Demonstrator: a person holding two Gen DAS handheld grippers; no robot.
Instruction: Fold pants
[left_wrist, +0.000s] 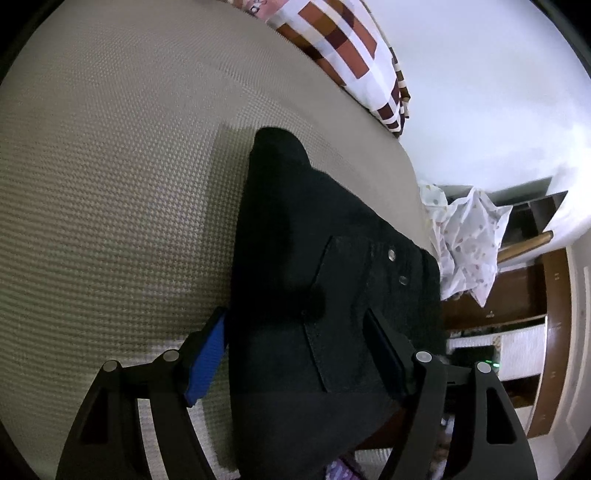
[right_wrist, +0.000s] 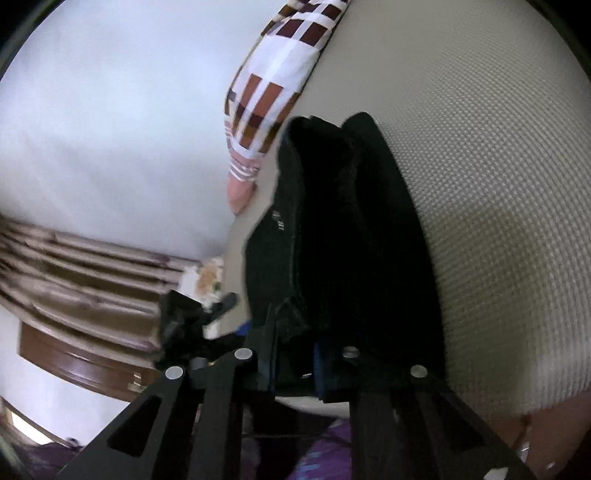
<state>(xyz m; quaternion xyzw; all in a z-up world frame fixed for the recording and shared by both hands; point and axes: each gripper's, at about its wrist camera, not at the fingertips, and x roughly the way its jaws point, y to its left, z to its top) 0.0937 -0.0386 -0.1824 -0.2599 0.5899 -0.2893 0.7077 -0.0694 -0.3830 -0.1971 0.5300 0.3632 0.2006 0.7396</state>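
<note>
Left wrist view first: your left gripper (left_wrist: 295, 354) stands with its jaws wide apart, straddling the black fabric pants (left_wrist: 332, 258). The blue-padded finger sits off the cloth's left edge, over the beige woven mattress cover (left_wrist: 110, 184); the dark finger on the other side lies on or against the cloth near a patch pocket. Whether either pad presses on the fabric cannot be told, and nothing is clamped between them. The pants lie folded into a long dark strip on the mattress cover, running away from you towards the far edge, with two small metal rivets (left_wrist: 397, 266) showing near the pocket. A brown-and-white checked pillow (left_wrist: 351, 55) lies at the far edge of the bed, well apart from the pants. Beyond the bed's right side you have a white spotted cloth (left_wrist: 469, 240) draped over dark wooden furniture.

Right wrist view: your right gripper (right_wrist: 295, 365) has its jaws drawn close together, and a thick edge of the same black pants (right_wrist: 351, 240) sits between them, apparently pinched. The picture is slightly blurred, so the exact contact of the pads is not sharp. From here the pants rise as layered folds over the mattress cover (right_wrist: 498, 166), with the checked pillow (right_wrist: 273, 74) beyond, just beside their far end.
</note>
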